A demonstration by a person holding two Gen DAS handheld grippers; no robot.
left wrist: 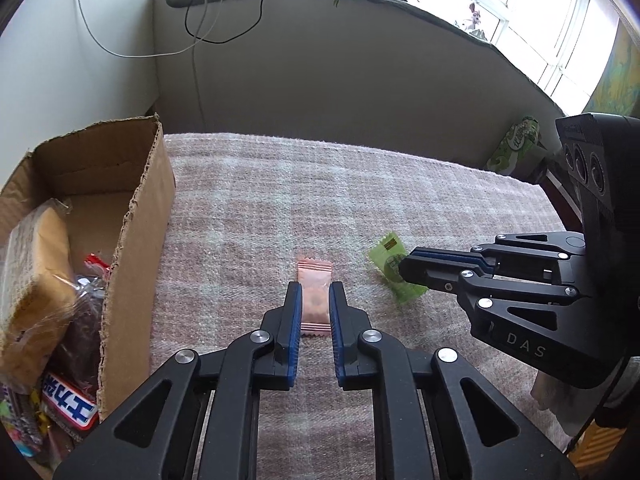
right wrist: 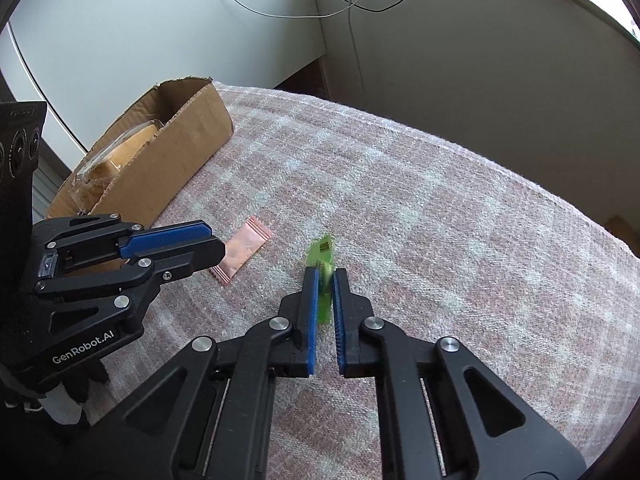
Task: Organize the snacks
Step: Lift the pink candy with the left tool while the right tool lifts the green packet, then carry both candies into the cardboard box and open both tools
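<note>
A pink snack packet [left wrist: 315, 280] lies flat on the plaid cloth, and my left gripper [left wrist: 315, 294] is closed around its sides; the packet also shows in the right wrist view [right wrist: 245, 250] beside the left gripper [right wrist: 218, 250]. A green snack packet [right wrist: 323, 258] stands on edge between the pads of my right gripper [right wrist: 326, 276], which is shut on it. In the left wrist view the green packet [left wrist: 390, 264] sits at the right gripper's tip [left wrist: 404, 270]. A cardboard box [left wrist: 132, 216] with several snacks stands at the left.
The box [right wrist: 180, 148] holds a wrapped bread loaf [left wrist: 32, 280] and candy bars [left wrist: 70, 408]. The plaid cloth [right wrist: 440, 220] covers the table. A green package [left wrist: 516, 144] sits past the table's far right edge. A wall and window sill are behind.
</note>
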